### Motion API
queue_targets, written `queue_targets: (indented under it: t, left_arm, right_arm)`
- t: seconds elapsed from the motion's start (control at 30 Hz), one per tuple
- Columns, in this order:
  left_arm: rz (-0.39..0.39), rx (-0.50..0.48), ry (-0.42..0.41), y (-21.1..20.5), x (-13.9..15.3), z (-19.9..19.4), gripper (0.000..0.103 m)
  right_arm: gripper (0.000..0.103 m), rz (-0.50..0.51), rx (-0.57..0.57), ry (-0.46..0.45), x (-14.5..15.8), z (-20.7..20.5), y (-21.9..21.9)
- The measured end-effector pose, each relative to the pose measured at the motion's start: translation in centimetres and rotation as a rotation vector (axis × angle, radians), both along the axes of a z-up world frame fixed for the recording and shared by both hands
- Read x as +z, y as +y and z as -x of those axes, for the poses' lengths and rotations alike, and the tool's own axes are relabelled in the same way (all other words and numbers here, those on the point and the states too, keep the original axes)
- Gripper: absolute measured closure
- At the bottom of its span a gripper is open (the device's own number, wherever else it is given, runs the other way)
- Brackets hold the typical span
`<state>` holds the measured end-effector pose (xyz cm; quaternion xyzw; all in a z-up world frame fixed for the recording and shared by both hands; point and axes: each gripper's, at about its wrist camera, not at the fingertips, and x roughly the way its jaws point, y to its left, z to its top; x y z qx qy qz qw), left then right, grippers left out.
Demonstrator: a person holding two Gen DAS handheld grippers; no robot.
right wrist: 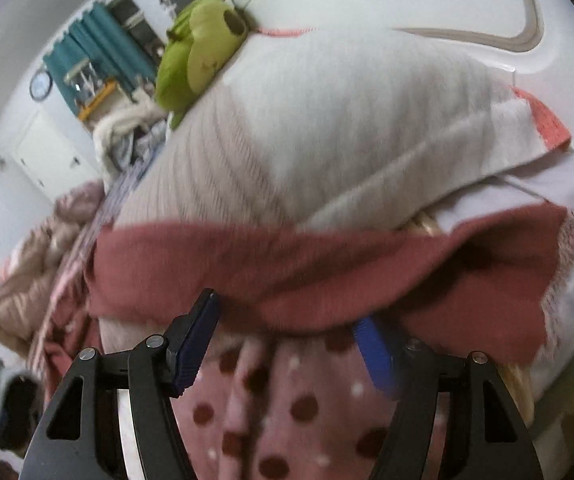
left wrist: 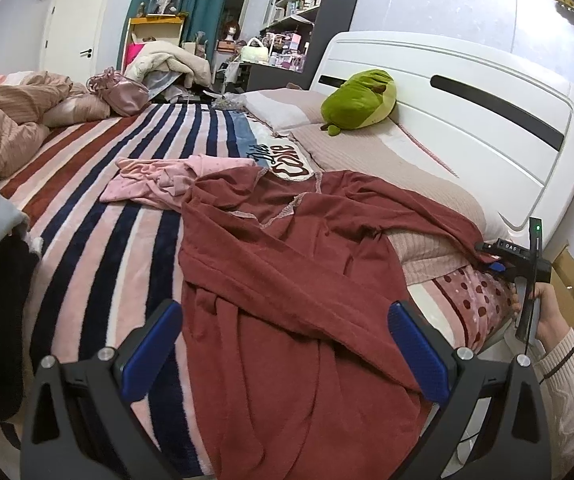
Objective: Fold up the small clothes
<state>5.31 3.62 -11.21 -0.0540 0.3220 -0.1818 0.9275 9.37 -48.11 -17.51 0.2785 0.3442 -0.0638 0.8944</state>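
Your right gripper [right wrist: 287, 344] is at the far sleeve of the red top [left wrist: 287, 280], where the sleeve hangs off the pillow [left wrist: 387, 160] towards the bed's edge. Its jaws stand apart with the sleeve's lower hem at their tips, and the pads do not look pressed on the cloth, so count it as released for now. Your left gripper [left wrist: 283, 344] hovers over the hem end of the top, jaws wide and holding nothing.

To do this step well, I would slide the right pads further onto the sleeve so they catch the cuff rather than the hem's thin edge, then clench and carry it back across the chest in one flat sweep. Take only the red cloth; the spotted blanket [right wrist: 287, 420] lies just under the sleeve and could get pinched with it. Use the left gripper to pin the body of the top against the striped blanket [left wrist: 127, 220] so it does not drag.

The top is a soft, dull-red knit with pale lace trim at the neck and cuff. It lies face up and rumpled beside the pillow, one sleeve already crossed over the front, deep creases running down its length. A pink garment [left wrist: 159, 184] lies crumpled just beyond the top's neckline.
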Motion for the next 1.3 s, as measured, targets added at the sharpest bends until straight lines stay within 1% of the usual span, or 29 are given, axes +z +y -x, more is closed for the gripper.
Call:
queue_targets:
  t: [0.07, 0.1, 0.13, 0.17, 0.2, 0.23, 0.33, 0.5, 0.7, 0.8, 0.9, 1.03, 1.13, 1.17, 1.23, 1.27, 1.3]
  left_arm:
    - [0.006, 0.009, 0.003, 0.2, 0.0, 0.0, 0.002]
    - [0.007, 0.01, 0.003, 0.3, -0.1, 0.0, 0.002]
    - [0.006, 0.011, 0.004, 0.3, 0.0, -0.1, 0.002]
    - [0.004, 0.011, 0.004, 0.3, 0.0, -0.1, 0.002]
    - [0.004, 0.01, 0.004, 0.3, 0.0, -0.1, 0.002]
    - [0.003, 0.007, 0.003, 0.3, 0.0, -0.1, 0.002]
    - [0.003, 0.0, -0.003, 0.1, 0.1, -0.1, 0.002]
    - [0.011, -0.009, -0.009, 0.1, 0.2, 0.1, 0.002]
    - [0.028, -0.011, -0.021, 0.7, 0.4, 0.7, 0.002]
    - [0.043, -0.008, -0.029, 1.3, 0.5, 1.0, 0.002]
    - [0.062, -0.002, -0.041, 2.0, 0.7, 1.4, 0.002]
    - [0.079, 0.017, -0.061, 3.5, 0.8, 2.2, 0.002]
    - [0.087, 0.038, -0.064, 5.2, 0.8, 2.8, 0.002]
    - [0.089, 0.042, -0.058, 5.7, 0.7, 2.9, 0.002]
    - [0.09, 0.046, -0.047, 6.5, 0.4, 3.0, 0.002]
    - [0.089, 0.053, -0.044, 6.9, 0.3, 3.1, 0.002]
    - [0.087, 0.059, -0.039, 7.3, 0.2, 3.2, 0.002]
  right_arm:
    - [0.041, -0.022, -0.017, -0.036, 0.1, -0.3, -0.4]
    - [0.048, -0.03, -0.021, -0.048, 0.1, -0.6, -0.4]
    - [0.066, -0.041, -0.024, -0.068, 0.2, -0.6, -0.5]
    - [0.075, -0.04, -0.027, -0.079, 0.3, -0.6, -0.6]
    - [0.088, -0.029, -0.024, -0.094, 0.6, -0.5, -0.4]
    - [0.098, -0.004, -0.022, -0.102, 1.0, 0.1, -0.2]
    - [0.1, 0.061, -0.003, -0.137, 2.3, 0.5, 1.2]
    - [0.1, 0.094, 0.05, -0.207, 5.0, 2.2, 3.1]
    - [0.101, 0.13, 0.141, -0.307, 9.2, 4.6, 6.8]
    - [0.101, 0.151, 0.212, -0.359, 11.7, 5.6, 9.6]
    - [0.101, 0.152, 0.309, -0.407, 14.3, 6.3, 13.0]
    - [0.101, 0.134, 0.442, -0.417, 16.0, 6.3, 18.8]
    - [0.099, 0.07, 0.553, -0.387, 15.1, 5.7, 24.0]
    - [0.098, 0.042, 0.591, -0.359, 14.2, 5.4, 25.7]
    - [0.097, -0.024, 0.672, -0.255, 11.2, 4.4, 29.6]
    - [0.092, -0.05, 0.702, -0.202, 9.4, 4.1, 31.2]
    - [0.076, -0.079, 0.737, -0.116, 7.0, 3.6, 33.2]
